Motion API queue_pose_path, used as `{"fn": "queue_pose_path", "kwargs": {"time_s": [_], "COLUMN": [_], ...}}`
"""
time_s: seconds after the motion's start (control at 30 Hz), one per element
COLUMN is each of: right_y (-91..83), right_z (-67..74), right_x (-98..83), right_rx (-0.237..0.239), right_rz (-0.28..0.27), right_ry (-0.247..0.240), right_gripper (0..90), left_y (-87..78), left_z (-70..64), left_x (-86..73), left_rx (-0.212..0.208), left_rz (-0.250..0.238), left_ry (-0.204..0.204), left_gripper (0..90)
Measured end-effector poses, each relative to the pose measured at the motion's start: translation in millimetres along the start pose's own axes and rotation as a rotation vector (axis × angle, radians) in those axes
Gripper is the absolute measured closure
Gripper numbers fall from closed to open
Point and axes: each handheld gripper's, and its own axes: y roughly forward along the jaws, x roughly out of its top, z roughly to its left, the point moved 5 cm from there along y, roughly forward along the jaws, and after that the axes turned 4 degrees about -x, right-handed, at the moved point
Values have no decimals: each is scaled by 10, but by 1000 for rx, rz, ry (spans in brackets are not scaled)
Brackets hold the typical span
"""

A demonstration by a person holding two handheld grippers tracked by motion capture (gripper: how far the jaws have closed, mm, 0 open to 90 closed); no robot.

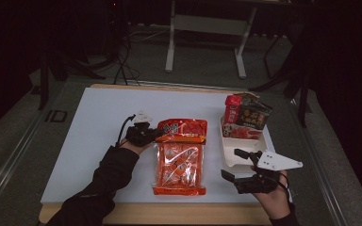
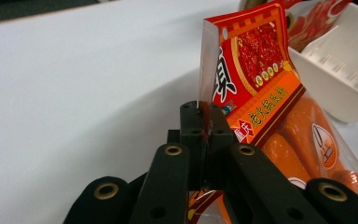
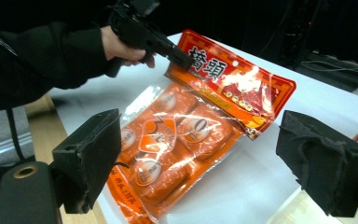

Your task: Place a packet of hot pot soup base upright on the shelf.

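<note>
An orange and red snack bag point(image 1: 179, 157) lies in the middle of the white table point(image 1: 99, 117), its clear part showing several orange pieces point(image 3: 168, 154). My left gripper point(image 1: 154, 134) is shut on the bag's upper left corner, where the thin edge point(image 2: 205, 112) is pinched between the jaws and the red header is lifted a little. My right gripper point(image 1: 232, 165) hovers open near the front right, beside the tray, with nothing between its padded fingers point(image 3: 91, 158).
A white tray point(image 1: 245, 150) stands at the right of the table with red and dark snack packets point(image 1: 245, 117) upright at its far end. Table legs and cables stand on the dark floor beyond the table's far edge.
</note>
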Motion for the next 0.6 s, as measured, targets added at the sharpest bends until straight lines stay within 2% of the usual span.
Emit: {"fn": "queue_pose_path", "kwargs": {"time_s": [0.07,0.2,0.4,0.53,0.6], "right_y": [-1,-2,-35,-50,-57], "right_z": [-16,-50,-68,-88,-93], "right_x": [-3,-5,8,16,23], "right_rx": [7,-9,-20,-34,-40], "right_rz": [-13,-17,-22,-17,-11], "right_ry": [12,20,23,29,27], "right_gripper": [139,139,139,158,179], "left_y": [-24,-70,-169,-233,-261], "left_z": [-22,-54,-134,-184,-201], "left_x": [24,64,126,151,159], "left_rx": [-1,-18,-56,-90,-125], "left_rz": [5,5,-21,-46,-66], "left_ry": [18,25,45,50,56], "left_gripper": [894,895,895,895,895]}}
